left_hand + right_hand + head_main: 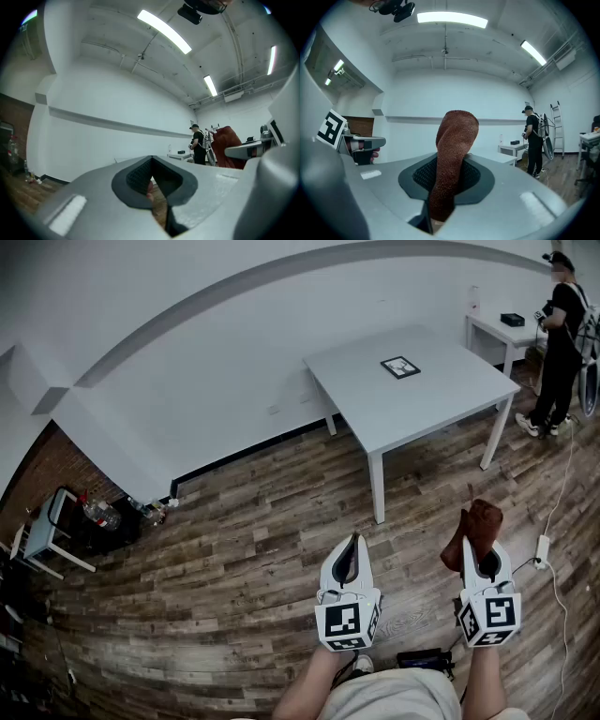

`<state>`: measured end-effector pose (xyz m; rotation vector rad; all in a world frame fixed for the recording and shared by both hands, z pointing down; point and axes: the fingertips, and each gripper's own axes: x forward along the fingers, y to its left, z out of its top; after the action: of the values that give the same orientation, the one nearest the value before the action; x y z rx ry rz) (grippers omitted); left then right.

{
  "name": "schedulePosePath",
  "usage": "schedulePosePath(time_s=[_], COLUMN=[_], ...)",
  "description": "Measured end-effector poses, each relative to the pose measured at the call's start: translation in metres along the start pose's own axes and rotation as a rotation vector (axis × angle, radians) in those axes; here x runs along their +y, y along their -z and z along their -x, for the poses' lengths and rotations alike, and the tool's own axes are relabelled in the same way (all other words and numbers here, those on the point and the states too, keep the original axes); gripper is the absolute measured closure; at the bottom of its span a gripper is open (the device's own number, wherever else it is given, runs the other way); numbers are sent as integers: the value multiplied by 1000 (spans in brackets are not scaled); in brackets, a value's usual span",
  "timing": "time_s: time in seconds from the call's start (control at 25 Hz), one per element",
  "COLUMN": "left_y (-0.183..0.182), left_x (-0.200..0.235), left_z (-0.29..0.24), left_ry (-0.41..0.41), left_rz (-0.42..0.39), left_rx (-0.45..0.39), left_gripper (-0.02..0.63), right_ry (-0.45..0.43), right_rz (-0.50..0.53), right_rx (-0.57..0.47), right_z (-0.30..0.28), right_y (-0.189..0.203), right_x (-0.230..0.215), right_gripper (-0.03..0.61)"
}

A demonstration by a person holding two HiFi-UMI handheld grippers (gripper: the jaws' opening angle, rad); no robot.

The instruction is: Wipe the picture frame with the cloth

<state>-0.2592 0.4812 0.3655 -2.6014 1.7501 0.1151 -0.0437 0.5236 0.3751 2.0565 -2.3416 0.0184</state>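
Left gripper (pixel 352 545) pointed to 12 o'clock, jaws pressed together, nothing held. Right gripper (pixel 480 554) held beside it at 3 o'clock, brown cloth (pixel 476 524) pinched upright between jaws.

The cloth (pixel 475 529) at lower right is rust-brown; the picture frame (pixel 400 367) has a black border; the counter (pixel 441 395) is white.

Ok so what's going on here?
Someone stands on the wood floor with a gripper in each hand. The right gripper is clamped on a reddish-brown cloth; the left gripper is shut and empty. The picture frame lies flat on the white table some way ahead, so wiping has not begun. Another person stands beyond it.
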Motion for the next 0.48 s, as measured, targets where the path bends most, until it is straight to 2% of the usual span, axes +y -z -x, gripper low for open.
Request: schedulePosePath(time_s=[0.48], left_y=[-4], left_x=[-9], left_z=[3], left_ry=[-4], left_rz=[-5], left_rx=[1], left_gripper=[613], right_ry=[-4], right_rz=[-3], right_rx=[-1], right_z=[6], right_y=[-3], right_x=[-6], right_gripper=[479])
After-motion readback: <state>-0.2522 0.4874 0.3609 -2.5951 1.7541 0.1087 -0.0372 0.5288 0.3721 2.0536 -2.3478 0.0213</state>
